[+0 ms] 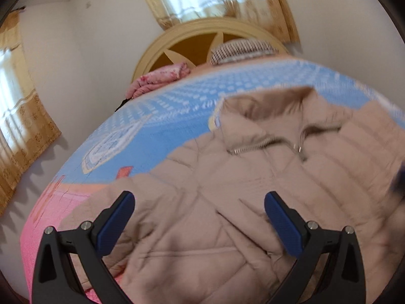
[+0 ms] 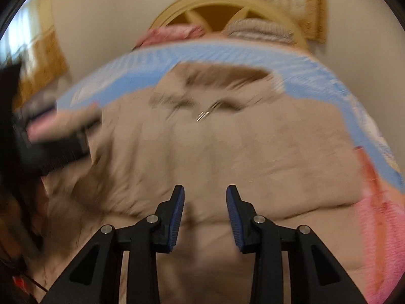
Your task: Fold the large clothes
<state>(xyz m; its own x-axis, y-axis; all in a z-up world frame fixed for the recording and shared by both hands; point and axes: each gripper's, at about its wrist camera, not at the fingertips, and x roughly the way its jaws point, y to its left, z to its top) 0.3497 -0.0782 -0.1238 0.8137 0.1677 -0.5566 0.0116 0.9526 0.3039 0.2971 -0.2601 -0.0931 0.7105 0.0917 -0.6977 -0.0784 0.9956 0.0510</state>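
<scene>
A beige quilted puffer jacket [image 1: 227, 190] lies front up on the bed, collar away from me, its zipper [image 1: 263, 145] part open at the neck. My left gripper [image 1: 200, 200] is wide open and empty, above the jacket's left half. My right gripper [image 2: 205, 195] is open and empty, above the jacket [image 2: 215, 147] near its lower middle. The right wrist view is motion-blurred. The left gripper's body shows there as a dark blur [image 2: 50, 136] at the left edge, over the jacket's left sleeve.
The bed has a blue and pink sheet [image 1: 157, 126]. A folded pink blanket [image 1: 159, 78] and a striped pillow [image 1: 243, 50] lie against the round wooden headboard [image 1: 192, 43]. Curtained windows [image 1: 22, 116] are on the walls behind and to the left.
</scene>
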